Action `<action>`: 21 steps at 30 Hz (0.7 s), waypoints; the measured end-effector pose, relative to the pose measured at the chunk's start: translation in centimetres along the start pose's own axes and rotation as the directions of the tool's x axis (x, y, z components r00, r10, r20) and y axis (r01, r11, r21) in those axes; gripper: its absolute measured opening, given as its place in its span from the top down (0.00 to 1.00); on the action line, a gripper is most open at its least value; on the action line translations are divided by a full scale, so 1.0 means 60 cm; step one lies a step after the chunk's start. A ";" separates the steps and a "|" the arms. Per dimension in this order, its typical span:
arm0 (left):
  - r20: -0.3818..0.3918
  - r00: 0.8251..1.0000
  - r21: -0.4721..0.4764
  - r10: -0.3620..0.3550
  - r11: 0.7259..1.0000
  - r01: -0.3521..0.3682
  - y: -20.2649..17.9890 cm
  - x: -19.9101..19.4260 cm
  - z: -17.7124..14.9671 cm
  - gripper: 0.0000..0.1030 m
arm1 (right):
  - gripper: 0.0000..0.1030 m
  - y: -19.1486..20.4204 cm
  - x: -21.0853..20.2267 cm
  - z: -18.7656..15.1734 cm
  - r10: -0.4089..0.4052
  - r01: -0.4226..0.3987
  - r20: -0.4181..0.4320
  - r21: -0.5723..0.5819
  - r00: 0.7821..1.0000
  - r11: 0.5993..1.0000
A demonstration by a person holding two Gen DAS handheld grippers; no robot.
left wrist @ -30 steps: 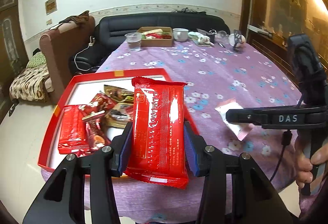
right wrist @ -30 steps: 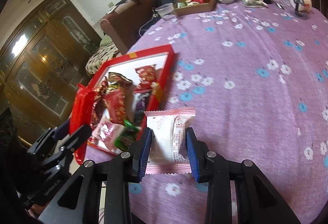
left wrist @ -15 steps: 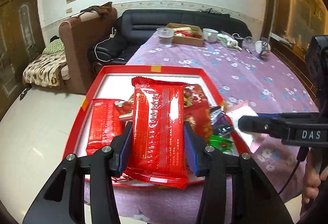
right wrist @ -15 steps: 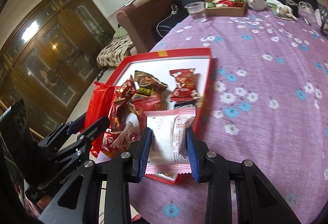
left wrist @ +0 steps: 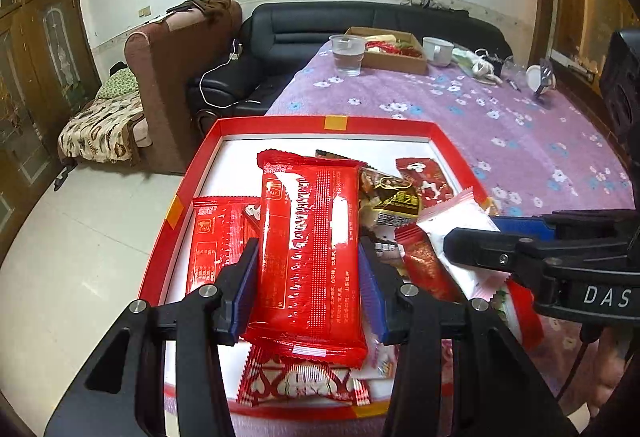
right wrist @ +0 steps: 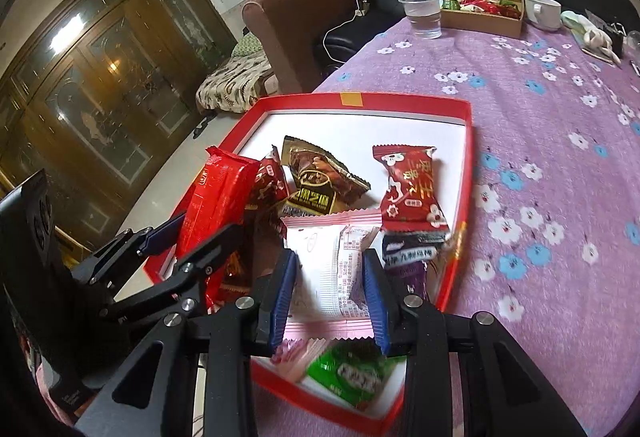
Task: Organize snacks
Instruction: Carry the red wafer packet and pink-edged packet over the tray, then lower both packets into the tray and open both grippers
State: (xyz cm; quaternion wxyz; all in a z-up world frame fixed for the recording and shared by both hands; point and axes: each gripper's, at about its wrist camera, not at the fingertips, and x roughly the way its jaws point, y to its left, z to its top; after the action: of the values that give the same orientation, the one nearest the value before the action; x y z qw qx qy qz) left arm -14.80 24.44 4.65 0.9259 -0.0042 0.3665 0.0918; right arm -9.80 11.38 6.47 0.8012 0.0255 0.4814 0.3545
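A red snack packet (left wrist: 310, 253) is clamped in my left gripper (left wrist: 306, 291), which is shut on it and hangs over the red tray (left wrist: 280, 125). My right gripper (right wrist: 330, 295) is shut on a white and pink snack packet (right wrist: 334, 269) above the tray's near right part. From the left wrist view the right gripper (left wrist: 472, 251) comes in from the right with that white packet (left wrist: 452, 225). In the right wrist view the left gripper (right wrist: 192, 233) holds its red packet (right wrist: 218, 193) at the tray's left. Several wrapped snacks lie in the tray (right wrist: 468, 141), among them a red one (right wrist: 410, 189) and a brown one (right wrist: 320, 177).
The purple flowered tablecloth (right wrist: 560, 117) stretches right and back. At the far end stand a plastic cup (left wrist: 348, 55), a cardboard box of snacks (left wrist: 394, 49) and a white mug (left wrist: 438, 51). A black sofa (left wrist: 360, 25) and a brown armchair (left wrist: 172, 77) are beyond the table's left edge.
Both grippers have moved left from over the tablecloth to above the red tray, each still holding its packet. The white packet now hangs over the tray's snacks.
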 end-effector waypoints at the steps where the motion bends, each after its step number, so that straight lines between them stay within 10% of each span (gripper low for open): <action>1: -0.005 1.000 0.000 0.002 1.000 -0.002 0.000 0.004 0.001 0.57 | 0.67 -0.001 0.005 0.002 -0.001 0.001 -0.004 0.001 1.000 1.000; 21: -0.057 0.997 0.038 0.055 0.998 -0.052 -0.026 0.073 0.034 0.56 | 0.64 -0.032 0.068 0.044 -0.002 0.002 -0.031 0.019 1.000 1.000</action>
State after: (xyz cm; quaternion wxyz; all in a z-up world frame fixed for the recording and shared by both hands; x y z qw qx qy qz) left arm -9.99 23.81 3.08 0.9119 0.0199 0.3950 0.1097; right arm -5.51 13.16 4.10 0.7936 0.0272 0.4974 0.3494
